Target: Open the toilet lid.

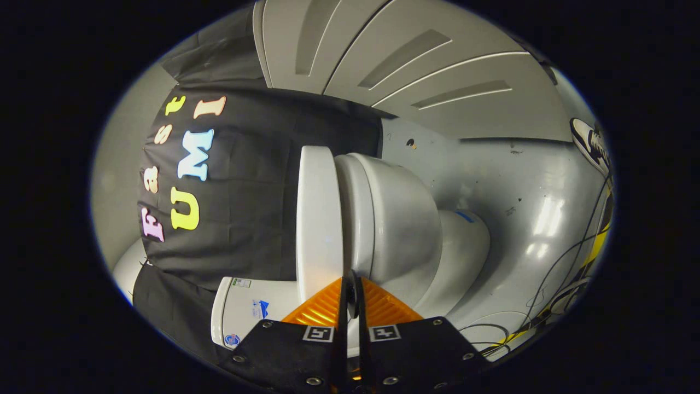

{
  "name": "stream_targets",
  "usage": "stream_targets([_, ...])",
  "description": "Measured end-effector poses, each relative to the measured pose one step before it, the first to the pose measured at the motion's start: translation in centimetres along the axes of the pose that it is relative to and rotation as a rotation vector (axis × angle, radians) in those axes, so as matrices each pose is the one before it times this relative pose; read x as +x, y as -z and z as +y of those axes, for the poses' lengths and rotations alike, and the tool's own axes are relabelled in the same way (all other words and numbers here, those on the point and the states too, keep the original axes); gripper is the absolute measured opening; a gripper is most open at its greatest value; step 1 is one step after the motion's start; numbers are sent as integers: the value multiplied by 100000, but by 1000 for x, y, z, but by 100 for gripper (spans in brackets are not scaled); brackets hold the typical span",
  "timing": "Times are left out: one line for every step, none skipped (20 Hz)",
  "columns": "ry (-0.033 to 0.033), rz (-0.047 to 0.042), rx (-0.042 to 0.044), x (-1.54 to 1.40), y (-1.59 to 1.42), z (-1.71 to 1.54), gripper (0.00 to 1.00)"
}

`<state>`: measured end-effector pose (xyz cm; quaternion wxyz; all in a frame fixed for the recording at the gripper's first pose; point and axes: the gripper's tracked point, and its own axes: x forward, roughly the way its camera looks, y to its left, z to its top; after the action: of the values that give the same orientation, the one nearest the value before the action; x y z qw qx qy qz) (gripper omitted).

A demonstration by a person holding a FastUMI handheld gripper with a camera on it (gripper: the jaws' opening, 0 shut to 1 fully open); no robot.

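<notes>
1. White plastic toilet lid sits just ahead of the tool, lying flat on the seat/bowl. View is rolled sideways, so lid reads as a tall slab w/ bowl on one side and booth wall on the other.
2. Tool: orange fingers closed together, gap approx. nil, nothing held. Tips sit at the lid's edge nearest the tool; contact vs. just short — cannot tell.
3. Key relation: lid's long axis runs straight away from the tool, fingers aligned w/ the lid/seat seam. Tank lies beside the fingers on the lid's top side.
4. Judgement: lid not yet raised. Next move likely needs tips under the rim, then a swing toward the tank. Risk: catching the seat along w/ lid.
</notes>
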<state>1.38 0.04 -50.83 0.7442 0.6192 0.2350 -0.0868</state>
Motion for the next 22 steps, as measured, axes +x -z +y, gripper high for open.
stream_targets([187,-664,370,-131,-156,39,3])
stream_targets([283,-285,-1745,105,103,65,1])
stream_targets([936,-392,-2519,-98,216,101,0])
stream_targets([935,150,-2848,169,94,53,0])
stream_targets([794,189,-1948,-251,-79,92,0])
stream_targets([221,442,-1096,-37,11,150,0])
stream_targets([-123,-549,-742,-151,-228,181,0])
stream_targets([16,-426,-1219,-198,-84,210,0])
stream_targets([235,-503,-2164,-171,114,223,0])
stream_targets([235,-351,-3112,-86,52,432,0])
stream_targets([273,-430,-3085,-70,76,460,0])
stream_targets([150,-530,-2872,-96,-215,470,0])
stream_targets([364,197,-2908,-242,-112,306,0])
stream_targets([961,-369,-1424,-323,-195,356,0])
stream_targets([984,-451,-1311,-304,-368,298,0])
stream_targets([569,-1134,-153,-287,-318,527,0])
stream_targets([533,-751,44,-445,-94,765,0])
stream_targets([408,-1141,-810,-274,-187,841,0])
stream_targets([606,-294,-1632,-184,128,882,0])
stream_targets([754,-143,-2333,-152,-147,772,0])
stream_targets([524,212,-2748,-357,1,920,0])
stream_targets([157,101,-3344,-120,-81,875,0])
